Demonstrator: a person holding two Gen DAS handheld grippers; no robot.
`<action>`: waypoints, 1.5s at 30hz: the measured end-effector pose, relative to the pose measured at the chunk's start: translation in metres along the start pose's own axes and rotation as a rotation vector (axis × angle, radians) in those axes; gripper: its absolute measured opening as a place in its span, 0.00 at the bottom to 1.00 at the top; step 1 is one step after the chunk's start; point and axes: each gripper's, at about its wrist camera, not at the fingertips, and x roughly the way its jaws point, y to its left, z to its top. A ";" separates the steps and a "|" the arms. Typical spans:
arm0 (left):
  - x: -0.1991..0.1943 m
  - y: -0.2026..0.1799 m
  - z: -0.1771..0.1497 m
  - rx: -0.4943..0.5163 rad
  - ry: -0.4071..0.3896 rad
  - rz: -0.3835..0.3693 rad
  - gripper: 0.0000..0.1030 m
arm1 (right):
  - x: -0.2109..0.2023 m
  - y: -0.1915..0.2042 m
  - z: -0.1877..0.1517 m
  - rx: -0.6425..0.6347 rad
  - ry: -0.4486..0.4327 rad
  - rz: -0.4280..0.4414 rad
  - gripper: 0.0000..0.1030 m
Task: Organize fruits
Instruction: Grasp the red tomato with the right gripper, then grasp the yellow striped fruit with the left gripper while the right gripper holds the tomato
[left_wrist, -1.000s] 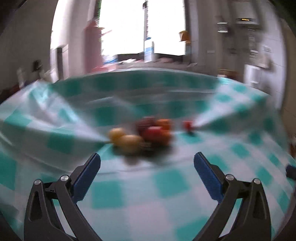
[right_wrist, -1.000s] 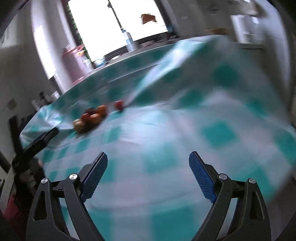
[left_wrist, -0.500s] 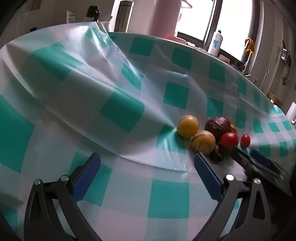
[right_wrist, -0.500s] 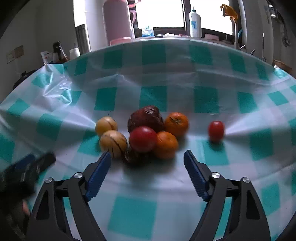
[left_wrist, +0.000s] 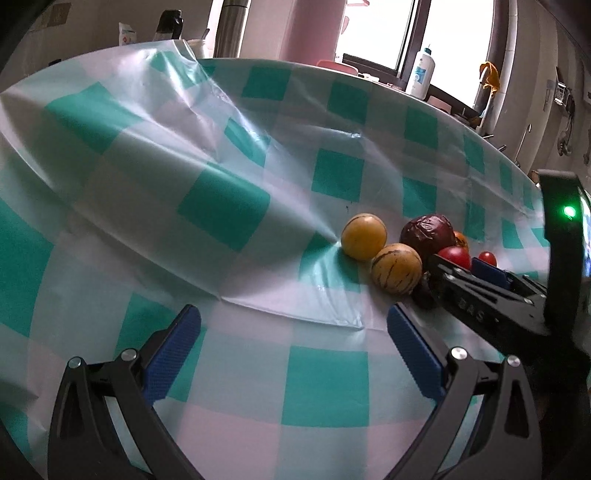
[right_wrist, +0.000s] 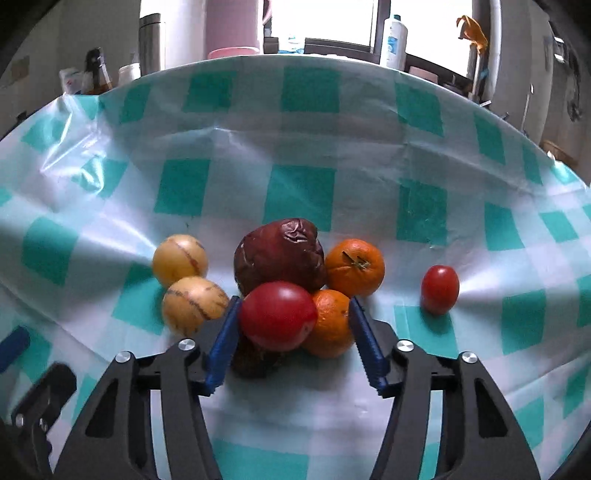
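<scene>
We are closing the right hand-held gripper (right_wrist: 293, 326) around the red tomato (right_wrist: 277, 320) and a tangerine (right_wrist: 330, 323) mid-frame, pads not yet pressing. The left hand-held gripper (left_wrist: 293, 325) hangs released over bare tabletop (left_wrist: 325, 384). Next: isolate one fruit. Clear room lies lower right.

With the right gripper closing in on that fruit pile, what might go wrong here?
The right gripper is closing with both the big red tomato and an orange between its fingers, so it may pinch two fruits, or squash the tomato. Pulling one out could roll the wrinkled dark fruit leaning above. The creased tablecloth may let loosened fruit roll.
</scene>
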 end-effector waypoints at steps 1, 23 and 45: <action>0.000 0.000 0.000 -0.001 -0.003 -0.001 0.98 | -0.002 -0.001 -0.002 -0.001 -0.002 0.003 0.48; 0.010 -0.007 -0.003 0.001 0.033 -0.029 0.98 | -0.032 -0.085 -0.062 0.163 0.121 0.115 0.41; 0.097 -0.094 0.032 0.136 0.192 0.002 0.68 | -0.033 -0.119 -0.071 0.346 0.089 0.261 0.37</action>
